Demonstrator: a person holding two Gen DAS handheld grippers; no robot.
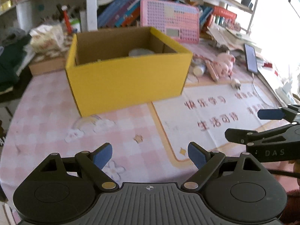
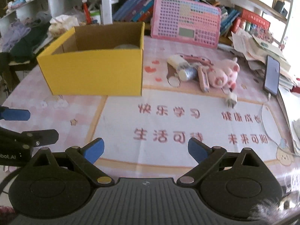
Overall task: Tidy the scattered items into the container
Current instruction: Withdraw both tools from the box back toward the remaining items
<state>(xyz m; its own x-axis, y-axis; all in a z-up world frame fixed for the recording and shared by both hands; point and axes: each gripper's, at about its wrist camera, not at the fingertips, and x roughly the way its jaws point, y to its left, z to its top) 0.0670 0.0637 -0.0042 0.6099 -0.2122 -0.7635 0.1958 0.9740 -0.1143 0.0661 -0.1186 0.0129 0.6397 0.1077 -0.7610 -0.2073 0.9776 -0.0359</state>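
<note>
Pink plush pig (image 2: 224, 73) at 1 o'clock, soft, light; pinch its belly. Yellow box (image 2: 93, 71) at 11. Left gripper (image 1: 150, 156), right gripper (image 2: 146, 150) both spread, empty.

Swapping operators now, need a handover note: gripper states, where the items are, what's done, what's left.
Left gripper: open, empty, hanging over the mat in front of the yellow box.
Right gripper: open, empty, over the printed part of the mat.
Done: something pale and round already lies in the box; cannot tell what it is.
Left: the pile to the right of the box, namely the pink plush pig, a small bottle, a cream tube, a pink pen-like item, and a white charger plug nearer the grippers.
The phone on the right edge looks plugged in; probably leave it.
</note>
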